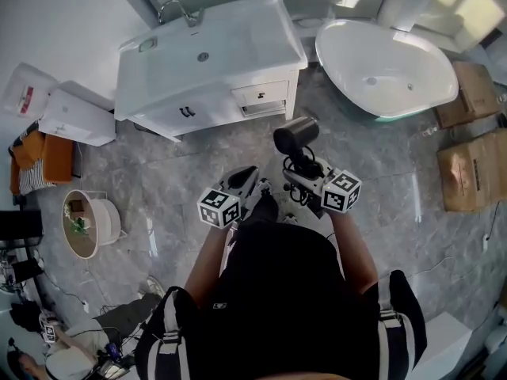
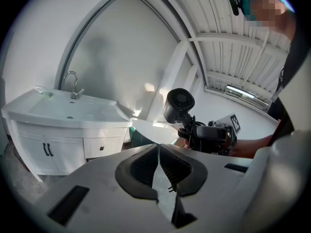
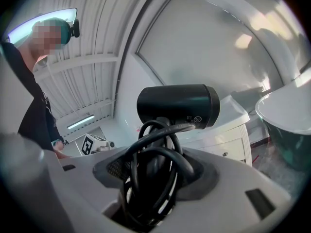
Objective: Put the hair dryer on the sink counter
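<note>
Could slip or swing loose from the right gripper [image 3: 155, 176] on a jolt, with looped black cord [image 3: 167, 130] padding the grip. Clamps the black barrel-shaped plastic hair dryer [image 3: 177, 105] by its handle between the fingers, barrel above them, well short of the white sink desk [image 1: 238, 46]. Shows the left gripper [image 2: 158, 166] closed on nothing.

The coiled cord [image 3: 160, 166] hides the hair dryer [image 3: 177, 106] handle, so you cannot see where the jaws of your right gripper [image 3: 153, 178] meet it. In that view the bathtub [image 3: 284, 108] runs off the right edge. From your head view, the item [image 1: 147, 44] on the back left corner of the sink counter [image 1: 253, 34] is too small to name.
</note>
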The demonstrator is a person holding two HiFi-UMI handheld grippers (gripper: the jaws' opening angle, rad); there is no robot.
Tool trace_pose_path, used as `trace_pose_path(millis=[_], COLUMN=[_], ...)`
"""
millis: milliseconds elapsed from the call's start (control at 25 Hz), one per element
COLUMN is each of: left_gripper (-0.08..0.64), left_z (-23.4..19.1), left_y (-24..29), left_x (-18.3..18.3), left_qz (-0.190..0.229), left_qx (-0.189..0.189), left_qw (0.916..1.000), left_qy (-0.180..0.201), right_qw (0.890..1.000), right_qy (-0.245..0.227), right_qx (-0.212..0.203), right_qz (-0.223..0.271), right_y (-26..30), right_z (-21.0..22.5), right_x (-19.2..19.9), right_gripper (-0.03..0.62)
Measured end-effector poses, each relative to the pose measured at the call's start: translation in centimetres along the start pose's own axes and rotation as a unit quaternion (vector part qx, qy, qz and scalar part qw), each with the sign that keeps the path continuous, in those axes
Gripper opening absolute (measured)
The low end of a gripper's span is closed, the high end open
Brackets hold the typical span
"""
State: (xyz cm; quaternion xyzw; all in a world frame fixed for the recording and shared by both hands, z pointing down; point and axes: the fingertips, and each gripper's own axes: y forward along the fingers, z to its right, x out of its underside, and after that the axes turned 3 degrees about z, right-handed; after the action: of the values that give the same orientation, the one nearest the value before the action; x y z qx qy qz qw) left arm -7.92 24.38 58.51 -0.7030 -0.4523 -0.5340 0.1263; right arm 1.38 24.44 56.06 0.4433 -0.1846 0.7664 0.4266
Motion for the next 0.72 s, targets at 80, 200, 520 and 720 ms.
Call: trace_pose_path(millis=[80,200,520,720], left_gripper=[0.023,0.023,0.023,0.023], left_z=[-1.2,-2.8,-6.9,-9.4], left_y=[0.9,2.1,4.0,5.0], left_x=[-1.0,-2.6,-4.0,-5.2], left_qz=[-0.001,-0.001,-0.007,-0.008], left_qx=[0.005,0.013,0.034,0.052], left_qw=[1.0,0.9999,0.9994,0.9986], left_qy=[0.0,0.006,0.001,-0.001], right_qw=[1.0,1.0,1.0,0.999], right_qy=[0.003,0.006,0.007,0.005], right_qx=[0.002,0.007,0.02,0.036], right_qz=[0.002,0.007,0.01,0.004], right_y=[1.0,2.7,6.5,8.8], right_z=[0.8,2.1,4.0,5.1], right_x=[-0.6,-1.7,-3.0,-3.9], right_gripper=[0.311,0.311,0.311,0.311])
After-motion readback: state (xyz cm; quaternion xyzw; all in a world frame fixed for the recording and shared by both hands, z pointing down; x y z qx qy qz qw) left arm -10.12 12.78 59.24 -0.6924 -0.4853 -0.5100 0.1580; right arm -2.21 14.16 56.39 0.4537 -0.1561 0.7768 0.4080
